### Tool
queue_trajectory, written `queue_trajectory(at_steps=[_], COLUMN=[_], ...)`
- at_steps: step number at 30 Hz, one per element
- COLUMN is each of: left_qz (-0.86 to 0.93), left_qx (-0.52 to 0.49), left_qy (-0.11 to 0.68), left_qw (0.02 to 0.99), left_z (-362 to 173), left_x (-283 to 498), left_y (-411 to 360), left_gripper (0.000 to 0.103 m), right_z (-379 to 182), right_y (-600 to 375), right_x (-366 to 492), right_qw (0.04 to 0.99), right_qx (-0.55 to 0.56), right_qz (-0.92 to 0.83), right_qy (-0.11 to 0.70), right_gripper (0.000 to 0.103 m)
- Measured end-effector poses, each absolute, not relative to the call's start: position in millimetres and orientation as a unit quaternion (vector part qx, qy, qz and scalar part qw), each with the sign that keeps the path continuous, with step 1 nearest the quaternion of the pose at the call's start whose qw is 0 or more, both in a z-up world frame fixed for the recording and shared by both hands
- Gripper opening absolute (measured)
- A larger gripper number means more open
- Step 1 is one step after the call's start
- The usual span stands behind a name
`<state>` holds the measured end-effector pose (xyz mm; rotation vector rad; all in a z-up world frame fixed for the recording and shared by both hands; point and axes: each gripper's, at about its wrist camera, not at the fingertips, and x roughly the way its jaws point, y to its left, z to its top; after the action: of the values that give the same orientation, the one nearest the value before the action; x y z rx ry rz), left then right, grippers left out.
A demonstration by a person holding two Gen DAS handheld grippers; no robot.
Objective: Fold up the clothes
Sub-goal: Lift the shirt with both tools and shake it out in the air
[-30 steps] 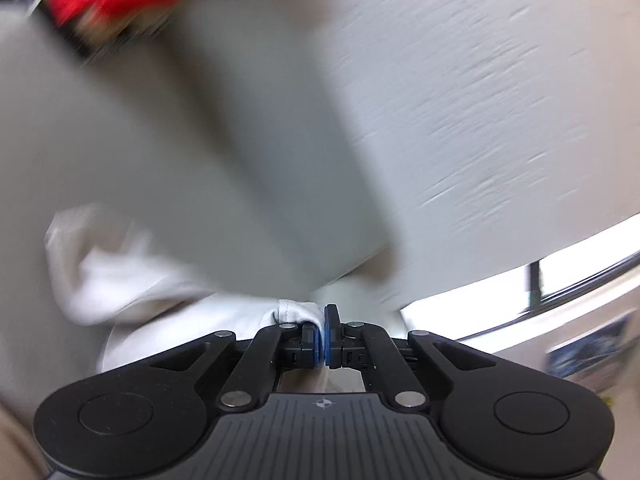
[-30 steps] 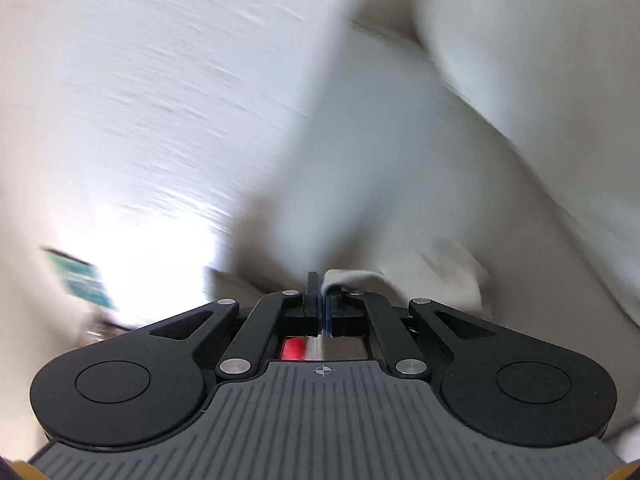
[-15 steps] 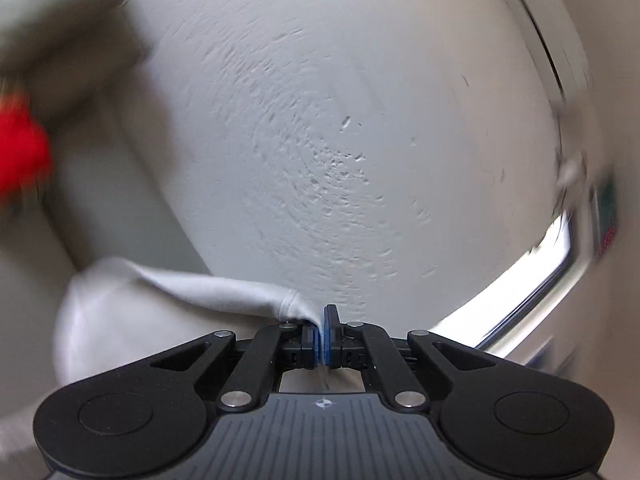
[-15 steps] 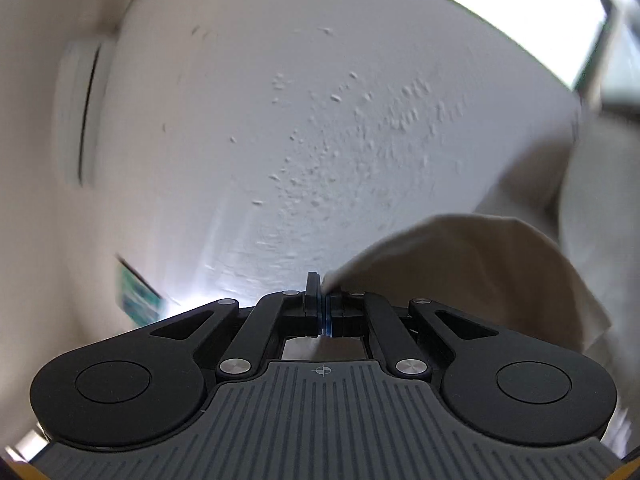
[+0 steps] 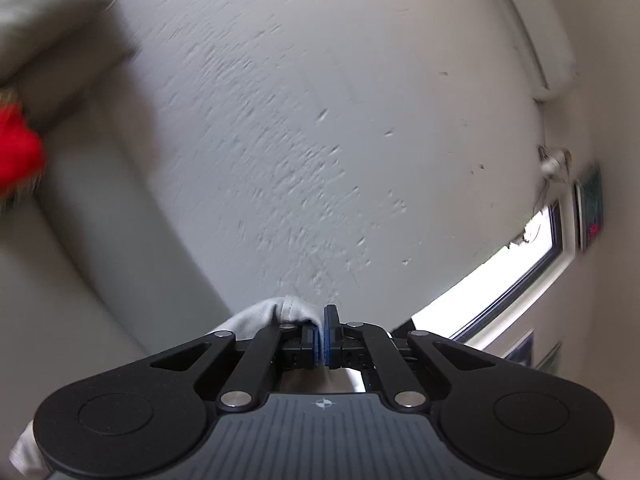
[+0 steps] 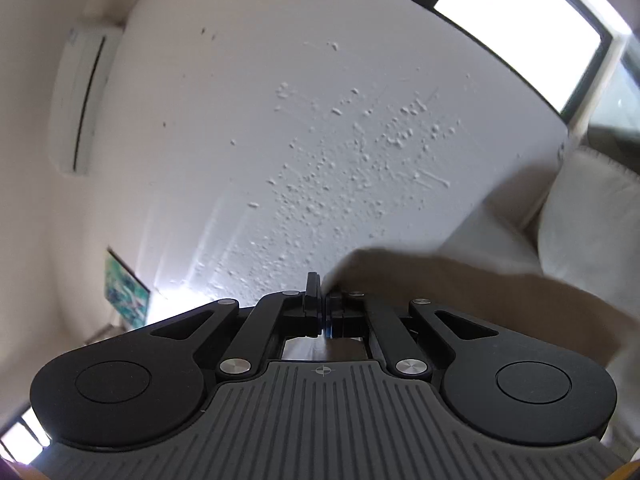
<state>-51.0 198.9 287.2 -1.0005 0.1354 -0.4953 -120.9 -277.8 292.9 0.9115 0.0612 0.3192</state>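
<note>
White cloth, a garment (image 5: 276,314) with a stitched hem, was pinched between the pressed-together blue-padded fingers of the left gripper (image 5: 323,340) and bulged out to that gripper's left side, with a further scrap of it showing below the gripper's black body. Only the left wrist view showed a blurred red object (image 5: 16,156) far off to the gripper's upper left, and one small framed picture (image 5: 591,210) to its upper right beside a bright window (image 5: 520,264). Only the right wrist view showed one wall-mounted air conditioner (image 6: 82,96) up and left of the right gripper (image 6: 323,308), and one blue-green painting (image 6: 124,290) low on its left. That gripper's jaws were likewise closed on the garment (image 6: 460,288), which spread as a smooth tan-shaded sheet to its right. Both cameras pointed up at one rough, pimpled white ceiling (image 6: 340,140).
</note>
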Motion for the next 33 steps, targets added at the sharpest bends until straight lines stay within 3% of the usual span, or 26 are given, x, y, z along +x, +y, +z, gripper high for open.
queue_trajectory(at_steps=[8, 15, 19, 29, 33], left_qz=[-0.297, -0.313, -0.276, -0.118, -0.116], left_qx=[-0.436, -0.423, -0.424, -0.469, -0.445], left_qy=[-0.033, -0.055, -0.008, 0.239, 0.190], left_qw=[0.849, 0.849, 0.862, 0.842, 0.868], left_z=[331, 321, 301, 198, 238], left_x=[-157, -191, -113, 117, 163], left_y=[203, 204, 198, 201, 201], left_gripper=[0.000, 0.001, 0.001, 0.000, 0.000], right_z=[341, 333, 321, 202, 254], right_y=[-263, -297, -295, -280, -288], right_x=[-221, -214, -181, 124, 183], right_qw=[0.917, 0.910, 0.916, 0.880, 0.884], right_qx=[0.333, 0.331, 0.339, 0.427, 0.433], right_qz=[0.194, 0.213, 0.193, 0.072, 0.088], right_qy=[-0.099, -0.132, -0.096, 0.193, 0.154], right_gripper=[0.001, 0.001, 0.001, 0.002, 0.001])
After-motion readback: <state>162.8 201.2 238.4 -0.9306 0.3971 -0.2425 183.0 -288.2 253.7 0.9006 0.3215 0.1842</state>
